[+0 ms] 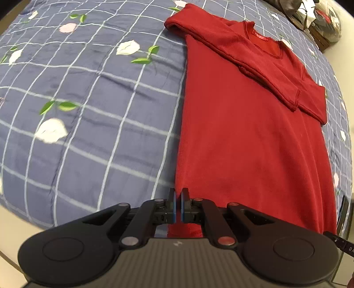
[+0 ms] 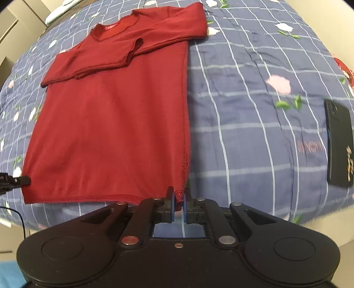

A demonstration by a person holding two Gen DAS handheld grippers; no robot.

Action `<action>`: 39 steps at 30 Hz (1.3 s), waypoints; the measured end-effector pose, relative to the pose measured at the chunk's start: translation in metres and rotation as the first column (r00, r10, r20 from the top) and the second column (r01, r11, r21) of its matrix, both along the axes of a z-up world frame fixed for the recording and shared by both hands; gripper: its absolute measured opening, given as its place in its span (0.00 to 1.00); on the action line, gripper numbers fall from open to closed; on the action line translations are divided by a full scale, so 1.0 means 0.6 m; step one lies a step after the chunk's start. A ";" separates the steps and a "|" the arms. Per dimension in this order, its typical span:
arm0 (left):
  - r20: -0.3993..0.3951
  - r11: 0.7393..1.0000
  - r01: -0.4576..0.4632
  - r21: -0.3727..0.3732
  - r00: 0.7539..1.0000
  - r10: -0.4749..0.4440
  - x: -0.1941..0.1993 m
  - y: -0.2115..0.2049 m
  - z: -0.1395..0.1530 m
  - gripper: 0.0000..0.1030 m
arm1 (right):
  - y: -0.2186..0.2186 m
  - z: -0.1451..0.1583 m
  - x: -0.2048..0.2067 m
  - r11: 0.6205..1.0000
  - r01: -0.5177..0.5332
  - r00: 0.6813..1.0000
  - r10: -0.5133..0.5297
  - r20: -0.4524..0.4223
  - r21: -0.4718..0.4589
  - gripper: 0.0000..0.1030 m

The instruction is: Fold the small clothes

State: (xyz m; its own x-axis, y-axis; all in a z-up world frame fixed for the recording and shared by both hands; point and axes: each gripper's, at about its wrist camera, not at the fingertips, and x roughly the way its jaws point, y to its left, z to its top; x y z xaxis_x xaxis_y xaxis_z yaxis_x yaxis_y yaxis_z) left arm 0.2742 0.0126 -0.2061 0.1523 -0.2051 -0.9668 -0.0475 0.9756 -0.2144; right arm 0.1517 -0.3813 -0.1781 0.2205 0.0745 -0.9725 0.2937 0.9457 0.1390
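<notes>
Shirt (image 1: pixel 243 133), dark red with a V-neck, lies flat on your blue checked quilt (image 1: pixel 88 110), both sleeves folded across its chest. Your right gripper (image 2: pixel 178 203) pinches the hem's near right corner. Your left gripper (image 1: pixel 178 206) sits at the near left corner, fingers nearly together; whether they hold cloth is unclear.

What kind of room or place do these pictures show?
Most likely a bedroom in a home. A red long-sleeved top lies on a padded blue checked quilt with flowers, which looks like a bed. A black phone lies on the quilt, and household clutter sits beyond it.
</notes>
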 end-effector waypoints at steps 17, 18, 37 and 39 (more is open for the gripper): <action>0.052 1.000 -0.027 0.006 0.998 0.027 -0.123 0.017 0.020 0.03 | 0.020 0.004 -0.108 1.000 -0.029 0.997 0.028 0.069 0.009 0.08; 0.053 1.000 -0.021 0.017 0.998 0.020 -0.123 0.015 0.021 0.03 | 0.022 0.002 -0.105 0.999 -0.046 0.996 0.045 0.071 0.006 0.09; 0.045 0.975 -0.030 0.221 0.999 0.020 -0.142 -0.004 -0.017 0.84 | 0.076 -0.027 -0.140 0.803 -0.495 0.833 0.547 0.083 -0.331 0.79; 0.057 0.967 -0.030 0.251 0.998 0.016 -0.151 -0.004 -0.015 0.91 | 0.096 -0.033 -0.148 0.739 -0.564 0.776 0.627 0.072 -0.369 0.80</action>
State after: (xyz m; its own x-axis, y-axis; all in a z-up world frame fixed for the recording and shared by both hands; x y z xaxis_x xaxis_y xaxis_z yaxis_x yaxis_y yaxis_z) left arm 0.1834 0.0103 -0.2153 0.2079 0.0480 -0.9770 -0.0652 0.9973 0.0351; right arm 0.0629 -0.3237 -0.1982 0.4057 -0.0453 -0.9129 -0.3448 0.9174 -0.1988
